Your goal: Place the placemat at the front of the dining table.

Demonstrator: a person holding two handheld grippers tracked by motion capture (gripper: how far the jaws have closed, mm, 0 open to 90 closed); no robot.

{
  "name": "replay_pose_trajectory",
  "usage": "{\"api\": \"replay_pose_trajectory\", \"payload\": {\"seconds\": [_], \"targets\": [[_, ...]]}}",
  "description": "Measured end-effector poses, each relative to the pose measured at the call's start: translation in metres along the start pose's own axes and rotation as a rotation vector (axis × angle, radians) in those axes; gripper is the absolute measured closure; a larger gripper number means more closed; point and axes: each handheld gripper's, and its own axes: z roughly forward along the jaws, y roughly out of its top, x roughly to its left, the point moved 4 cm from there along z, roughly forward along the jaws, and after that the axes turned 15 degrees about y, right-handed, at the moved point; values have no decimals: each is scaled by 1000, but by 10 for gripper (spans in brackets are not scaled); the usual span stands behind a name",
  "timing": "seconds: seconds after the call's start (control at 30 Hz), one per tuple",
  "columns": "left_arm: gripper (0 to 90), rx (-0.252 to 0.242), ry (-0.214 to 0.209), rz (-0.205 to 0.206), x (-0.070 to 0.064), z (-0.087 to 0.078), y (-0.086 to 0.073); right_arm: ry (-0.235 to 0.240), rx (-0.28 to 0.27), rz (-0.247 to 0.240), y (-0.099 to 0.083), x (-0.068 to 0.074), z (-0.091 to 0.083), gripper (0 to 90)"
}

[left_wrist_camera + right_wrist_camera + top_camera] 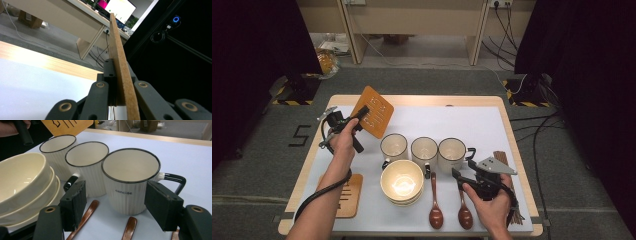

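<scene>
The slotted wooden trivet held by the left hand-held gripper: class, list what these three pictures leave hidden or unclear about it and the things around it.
- Slotted wooden trivet: left gripper view shows it edge-on, face unseen.
- Same trivet, right gripper view: cut off by the top edge.
- Stacked cream bowls: high view, top bowl hides the count.
- Brown sticks: high view, right hand-held gripper covers most.
- Second trivet: high view, forearm overlaps it.

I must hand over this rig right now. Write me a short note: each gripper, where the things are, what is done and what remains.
Left gripper: shut on the wooden trivet, held tilted above the table's far left.
Right gripper: open, fingers either side of the right mug, not yet touching.
Second trivet lies at the near left edge. Three mugs stand in a row, stacked bowls in front, two wooden spoons beside them.
Done: one trivet lifted. Left: probably set it down, then grasp the mug.
</scene>
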Motion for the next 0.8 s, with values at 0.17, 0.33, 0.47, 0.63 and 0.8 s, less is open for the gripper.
{"api": "replay_pose_trajectory", "payload": {"seconds": [0.17,0.33,0.47,0.63,0.8], "targets": [[862,13,4,2,-2,8,-4,-5,1,4,-2,-2,-1,341],[862,23,1,3,-6,15,-7,-6,2,2,-3,-3,-3,341],[861,27,-8,10,-8,20,-8,-15,3,7,-6,-5,-3,341],[862,33,-11,11,-10,25,-9,-18,15,14,-10,-8,-3,341],[862,37,-15,16,-13,30,-10,-20,8,14,-10,-9,-3,341]]}}
